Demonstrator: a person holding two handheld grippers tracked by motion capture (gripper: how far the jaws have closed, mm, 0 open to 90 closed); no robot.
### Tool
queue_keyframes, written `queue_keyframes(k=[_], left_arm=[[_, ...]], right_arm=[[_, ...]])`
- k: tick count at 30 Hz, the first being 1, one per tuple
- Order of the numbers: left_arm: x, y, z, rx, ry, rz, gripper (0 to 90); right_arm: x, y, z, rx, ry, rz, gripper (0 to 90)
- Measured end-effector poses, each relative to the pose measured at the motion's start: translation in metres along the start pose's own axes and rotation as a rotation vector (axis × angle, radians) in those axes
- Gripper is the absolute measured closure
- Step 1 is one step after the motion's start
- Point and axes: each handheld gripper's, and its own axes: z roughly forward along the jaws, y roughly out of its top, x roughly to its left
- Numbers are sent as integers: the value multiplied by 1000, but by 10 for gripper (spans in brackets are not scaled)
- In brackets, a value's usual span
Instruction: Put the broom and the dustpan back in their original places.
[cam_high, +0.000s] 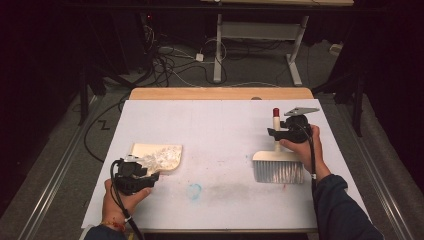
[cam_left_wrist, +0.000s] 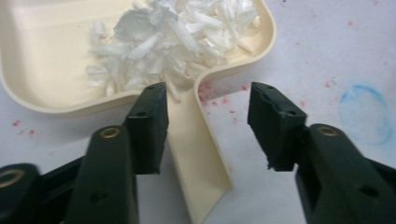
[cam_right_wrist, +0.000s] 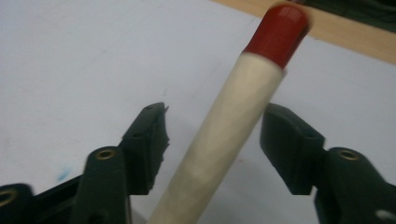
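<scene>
So the dustpan (cam_high: 156, 156) is the landmark here: it's a cream tray lying flat on the white table (cam_high: 215, 125), toward the near left corner, and it's loaded with a heap of white paper shreds (cam_left_wrist: 168, 37). No loose shreds are visible on the table around it, so the sweeping part looks pretty much done. What's left, as a guess, is emptying the pan or just putting the tools away.

The left gripper (cam_left_wrist: 208, 123) sits right at the near end of the dustpan, jaws spread with the pan's flat handle (cam_left_wrist: 196, 154) lying between them. The pads aren't pressing on it; one finger (cam_left_wrist: 149, 126) is just beside the handle edge and the other stands clear.

Well off to the right of the dustpan lies the hand brush (cam_high: 276, 162), bristles facing the person, its red-capped handle (cam_right_wrist: 233, 121) pointing away toward the far edge. The right gripper (cam_right_wrist: 212, 144) straddles that handle with the jaws apart, a visible gap on both sides, so nothing's pinched there either. Both tools look let go and resting on the table.

Room-wise, there's a wide bare stretch between dustpan and brush, with only a faint blue ring mark (cam_high: 194, 190) and some reddish specks. The pan sits near the table's left edge, while the brush has less margin on the right. A wooden strip (cam_high: 220, 93) runs along the far edge.
</scene>
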Motion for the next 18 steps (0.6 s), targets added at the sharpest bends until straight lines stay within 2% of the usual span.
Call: queue_keyframes(k=[3,5,7,13,16,18], left_arm=[[-3,-1,1,-17,45,59,378],[-4,-1,1,-28,58,83,364],[-3,-2,1,-47,49,85,335],[-8,-3,-1,-105,62,124,278],[-10,-3,-2,-147,54,132,273],[-13,-4,-4,-184,43,154,267]], right_arm=[[-1,2,-4,-42,-16,10,390],[0,3,-6,-54,-20,1,387],[3,4,-8,-67,-22,-8,382],[11,8,-14,-96,-32,-43,341],[14,9,-19,-115,-39,-55,311],[17,10,-21,-128,-58,-59,296]])
